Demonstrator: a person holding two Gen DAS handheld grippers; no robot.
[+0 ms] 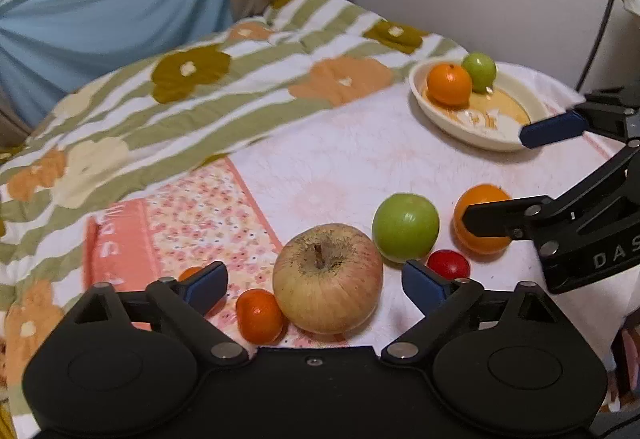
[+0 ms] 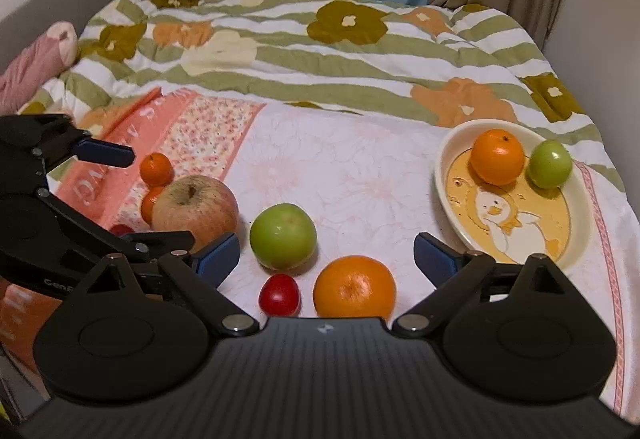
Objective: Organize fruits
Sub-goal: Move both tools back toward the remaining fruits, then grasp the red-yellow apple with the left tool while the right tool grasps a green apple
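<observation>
A cream plate (image 2: 448, 167) with a duck picture holds an orange (image 2: 497, 156) and a green fruit (image 2: 550, 164); it also shows in the left wrist view (image 1: 418, 79). On the bed lie a large apple (image 1: 328, 278), a green apple (image 1: 405, 227), an orange (image 1: 476, 199), a small red fruit (image 1: 448, 264) and small tangerines (image 1: 259, 315). My left gripper (image 1: 316, 279) is open, its jaws either side of the large apple. My right gripper (image 2: 327, 252) is open just above the orange (image 2: 354, 288) and red fruit (image 2: 279, 295).
A striped flower quilt (image 2: 304, 51) lies bunched across the back of the bed. A pink floral cloth (image 2: 208, 135) lies at the left. Curtains and walls close in behind. A pink pillow (image 2: 36, 59) is at the far left.
</observation>
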